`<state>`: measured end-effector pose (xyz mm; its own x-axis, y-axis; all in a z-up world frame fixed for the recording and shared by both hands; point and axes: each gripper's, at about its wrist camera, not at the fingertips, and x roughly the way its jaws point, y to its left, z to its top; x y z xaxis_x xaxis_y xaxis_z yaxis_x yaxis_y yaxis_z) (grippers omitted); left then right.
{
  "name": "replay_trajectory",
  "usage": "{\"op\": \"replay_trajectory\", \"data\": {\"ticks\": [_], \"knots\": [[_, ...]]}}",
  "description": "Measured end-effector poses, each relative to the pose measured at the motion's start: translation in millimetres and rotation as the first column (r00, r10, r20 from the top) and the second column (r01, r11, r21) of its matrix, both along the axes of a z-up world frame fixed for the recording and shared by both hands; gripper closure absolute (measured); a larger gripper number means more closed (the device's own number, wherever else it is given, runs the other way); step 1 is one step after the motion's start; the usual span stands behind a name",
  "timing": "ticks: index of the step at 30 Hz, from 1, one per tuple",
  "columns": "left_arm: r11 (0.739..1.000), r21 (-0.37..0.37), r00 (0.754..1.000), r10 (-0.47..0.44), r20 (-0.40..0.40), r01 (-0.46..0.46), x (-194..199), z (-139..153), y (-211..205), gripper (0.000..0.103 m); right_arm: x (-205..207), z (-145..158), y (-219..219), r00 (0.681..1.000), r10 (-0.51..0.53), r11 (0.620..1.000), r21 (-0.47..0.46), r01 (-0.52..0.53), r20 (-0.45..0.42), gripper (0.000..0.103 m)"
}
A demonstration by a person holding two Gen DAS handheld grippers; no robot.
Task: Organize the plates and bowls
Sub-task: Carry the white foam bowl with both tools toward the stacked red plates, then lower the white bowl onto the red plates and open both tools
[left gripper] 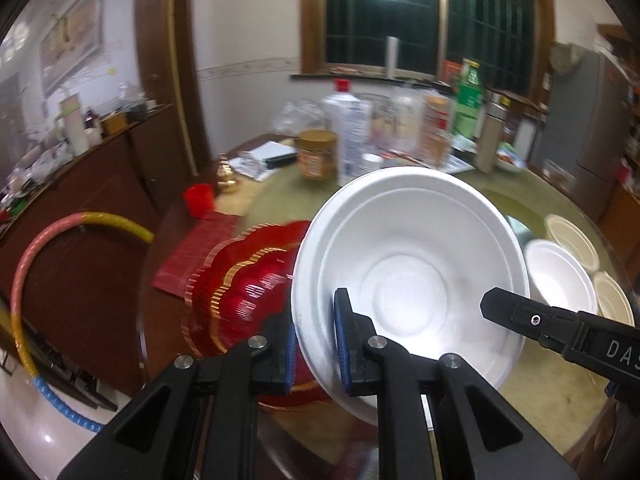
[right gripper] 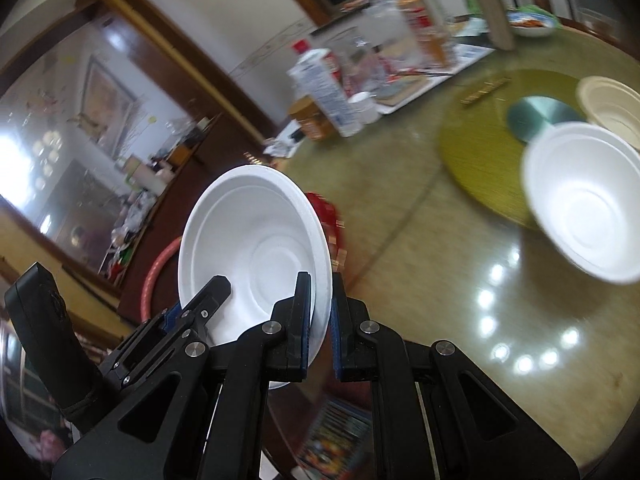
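Note:
A white foam bowl [left gripper: 408, 276] is held tilted above the table edge by both grippers. My left gripper [left gripper: 316, 344] is shut on its left rim. My right gripper [right gripper: 320, 320] is shut on its right rim; the bowl [right gripper: 256, 256] fills the middle of the right wrist view. The right gripper's finger [left gripper: 532, 320] shows over the bowl's right side in the left wrist view. A red scalloped plate [left gripper: 248, 288] lies behind the bowl. A second white bowl [right gripper: 584, 200] sits on the table, with a cream bowl [right gripper: 608, 104] behind it.
The round glass-topped table [right gripper: 400, 220] carries bottles [left gripper: 348, 128], a jar [left gripper: 318, 152] and a red cup [left gripper: 198, 198] at the back. A green turntable mat [right gripper: 484, 152] lies mid-table. Two cream bowls [left gripper: 572, 240] sit at the right. A hoop [left gripper: 36, 264] leans left.

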<state>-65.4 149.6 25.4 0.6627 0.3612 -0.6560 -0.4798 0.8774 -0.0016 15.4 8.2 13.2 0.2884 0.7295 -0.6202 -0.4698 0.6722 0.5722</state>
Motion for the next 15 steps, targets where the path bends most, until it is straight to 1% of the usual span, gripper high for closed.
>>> {"op": "replay_trajectory", "data": {"ticks": [4, 7, 10, 15], "knots": [[0.998, -0.020, 0.998, 0.059, 0.005, -0.058, -2.4, 0.2, 27.8, 0.088, 6.9, 0.2, 30.1, 0.999, 0.053, 0.999, 0.001, -0.053, -0.005, 0.095], [0.997, -0.032, 0.997, 0.077, 0.003, -0.077, -0.3, -1.7, 43.0, 0.088, 13.0, -2.7, 50.0, 0.997, 0.077, 0.997, -0.011, -0.077, -0.008, 0.095], [0.996, -0.039, 0.997, 0.081, -0.003, -0.082, 5.3, -4.9, 55.0, 0.088, 20.2, -8.1, 66.5, 0.996, 0.088, 0.996, -0.011, -0.088, -0.023, 0.095], [0.997, -0.042, 0.998, 0.061, -0.027, -0.062, 12.2, -9.3, 62.2, 0.088, 35.8, -18.1, 77.0, 0.995, 0.083, 0.997, 0.003, -0.082, -0.051, 0.095]]}}
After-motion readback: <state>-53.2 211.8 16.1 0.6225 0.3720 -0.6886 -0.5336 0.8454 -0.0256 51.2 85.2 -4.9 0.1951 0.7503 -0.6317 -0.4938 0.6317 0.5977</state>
